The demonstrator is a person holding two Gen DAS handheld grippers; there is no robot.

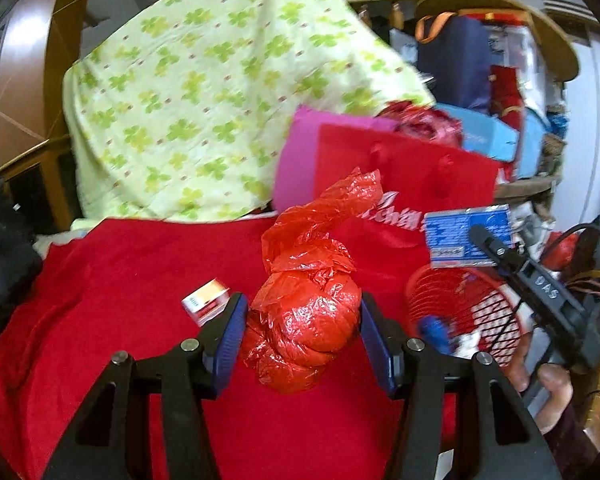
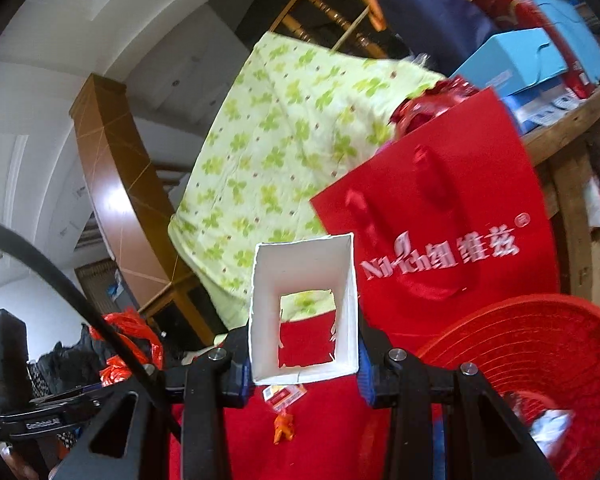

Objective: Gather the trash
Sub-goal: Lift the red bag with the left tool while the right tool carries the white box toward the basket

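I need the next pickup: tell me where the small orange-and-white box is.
In the left wrist view, the small box lies on the red cloth, just left of the left gripper and the red plastic bag between its pads.

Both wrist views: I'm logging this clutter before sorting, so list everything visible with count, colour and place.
plastic bag bundle: one, red, between the left gripper's pads
open box: one, white inside, blue outside, in the right gripper
small carton: one, white and orange, on the cloth
cloth: one, red, covering the surface
basket: one, red, at right
gift bag: one, red, upright behind
quilt: one, green clover print, at back
left gripper: black, blue pads
right gripper: black, blue pads
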